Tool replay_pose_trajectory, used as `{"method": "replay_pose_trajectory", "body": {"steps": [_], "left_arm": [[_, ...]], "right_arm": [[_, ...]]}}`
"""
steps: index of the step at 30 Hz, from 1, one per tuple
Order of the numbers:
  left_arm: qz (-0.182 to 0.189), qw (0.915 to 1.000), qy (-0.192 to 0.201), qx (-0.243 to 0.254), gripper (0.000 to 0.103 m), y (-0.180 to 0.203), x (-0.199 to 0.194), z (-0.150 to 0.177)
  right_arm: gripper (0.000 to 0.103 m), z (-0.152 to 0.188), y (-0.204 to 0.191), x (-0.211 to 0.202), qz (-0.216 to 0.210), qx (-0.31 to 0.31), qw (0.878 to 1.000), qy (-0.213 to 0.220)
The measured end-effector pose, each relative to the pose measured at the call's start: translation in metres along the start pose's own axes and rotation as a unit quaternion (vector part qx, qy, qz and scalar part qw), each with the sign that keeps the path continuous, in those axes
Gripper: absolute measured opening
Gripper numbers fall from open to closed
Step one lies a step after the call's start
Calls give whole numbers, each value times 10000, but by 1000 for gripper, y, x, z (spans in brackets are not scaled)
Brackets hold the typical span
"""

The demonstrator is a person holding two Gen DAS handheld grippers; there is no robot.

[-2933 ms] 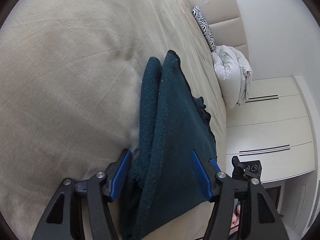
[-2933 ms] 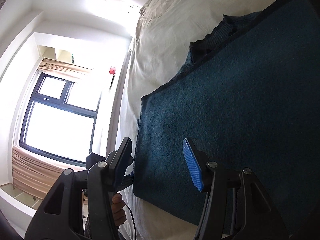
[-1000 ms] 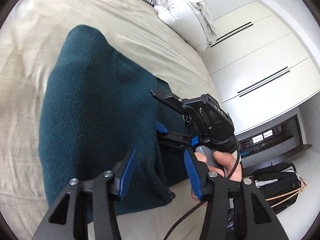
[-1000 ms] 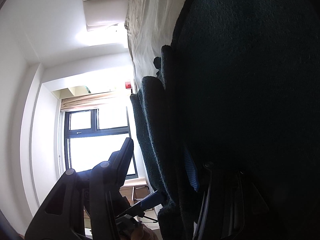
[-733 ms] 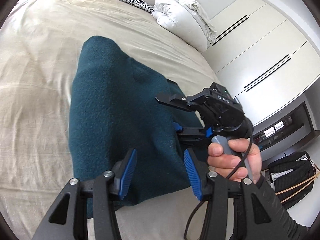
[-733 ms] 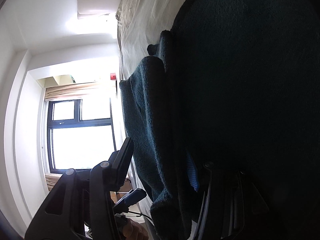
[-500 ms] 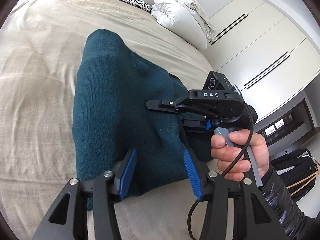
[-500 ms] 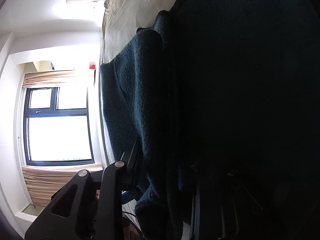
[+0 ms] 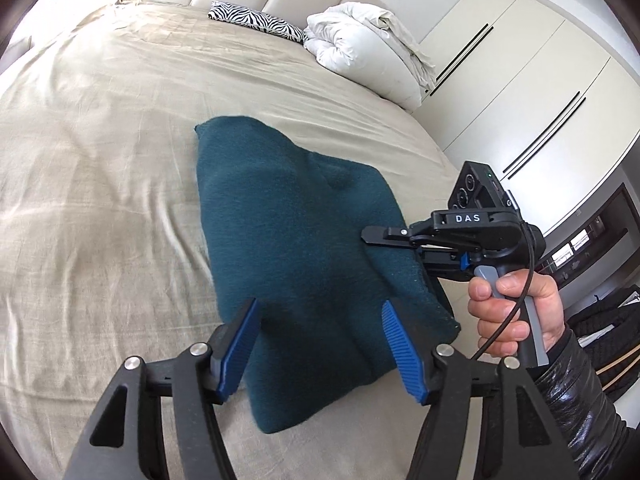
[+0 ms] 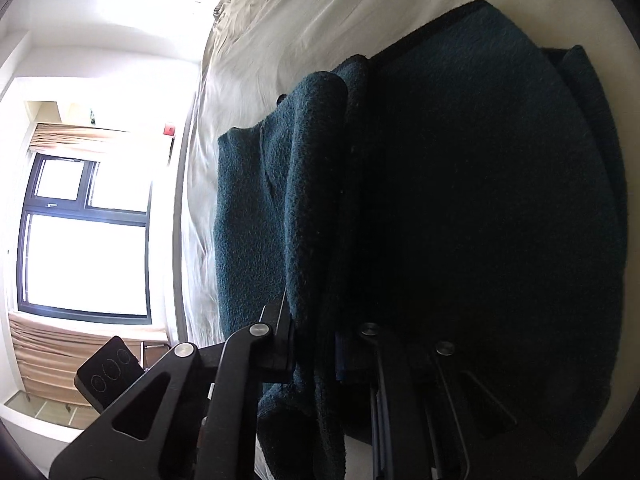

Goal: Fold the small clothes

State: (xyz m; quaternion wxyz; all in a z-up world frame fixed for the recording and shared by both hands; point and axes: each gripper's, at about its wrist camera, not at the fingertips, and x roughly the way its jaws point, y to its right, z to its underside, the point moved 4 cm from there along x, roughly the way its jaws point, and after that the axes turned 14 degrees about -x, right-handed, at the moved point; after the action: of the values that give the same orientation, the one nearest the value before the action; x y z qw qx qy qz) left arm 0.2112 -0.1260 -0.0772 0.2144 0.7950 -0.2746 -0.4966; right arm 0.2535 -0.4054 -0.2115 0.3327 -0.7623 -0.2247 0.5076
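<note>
Left wrist view: dark teal knit garment (image 9: 296, 248), apparently a sweater, lies folded in layers on the beige bed (image 9: 100, 184), near the bed's near edge. Left claw (image 9: 320, 340) hovers over its near end, jaws just been opening, nothing between the blue pads, released. Right claw (image 9: 384, 236), held in the person's hand (image 9: 516, 312), sits at the garment's right edge; in the right wrist view it (image 10: 316, 344) is clenched on a thick fold of the knit, jaws just been closing, fabric bunched between them. Handling, judged: soft, limp, fairly thick and fuzzy; not slippery, not fragile; it will sag and drape when lifted, and layers may slide apart unless pinched together. Best hold looks like a corner or folded edge, all layers at once. Hard to make out: right wrist view is mostly dark fabric, pads buried, layer count unclear. Sleeves and collar not identifiable. Zebra-print pillow (image 9: 256, 22) and white duvet (image 9: 368, 48) well apart at the headboard.
</note>
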Motion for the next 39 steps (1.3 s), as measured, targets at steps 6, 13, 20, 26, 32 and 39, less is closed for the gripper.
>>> {"method": "replay_pose_trajectory", "body": {"steps": [6, 13, 20, 26, 32, 39], "left_arm": [[-78, 9995, 9, 296, 66, 18, 11, -10], [-97, 9983, -5, 571, 66, 36, 26, -14], [-155, 9976, -16, 674, 68, 38, 46, -22], [-515, 9958, -118, 742, 73, 26, 76, -19], [-774, 9917, -136, 1020, 73, 21, 80, -11], [-1033, 9867, -115, 1249, 73, 20, 81, 0]], "right_arm": [[12, -1, 29, -50, 208, 101, 9996, 135], [11, -7, 26, -60, 308, 35, 9995, 73], [11, -9, 41, -71, 216, 103, 9996, 165], [11, 4, 84, -80, -104, 768, 9960, 448], [17, 18, 72, -97, -275, 947, 9932, 614], [41, 56, 44, -120, -431, 825, 9938, 615]]}}
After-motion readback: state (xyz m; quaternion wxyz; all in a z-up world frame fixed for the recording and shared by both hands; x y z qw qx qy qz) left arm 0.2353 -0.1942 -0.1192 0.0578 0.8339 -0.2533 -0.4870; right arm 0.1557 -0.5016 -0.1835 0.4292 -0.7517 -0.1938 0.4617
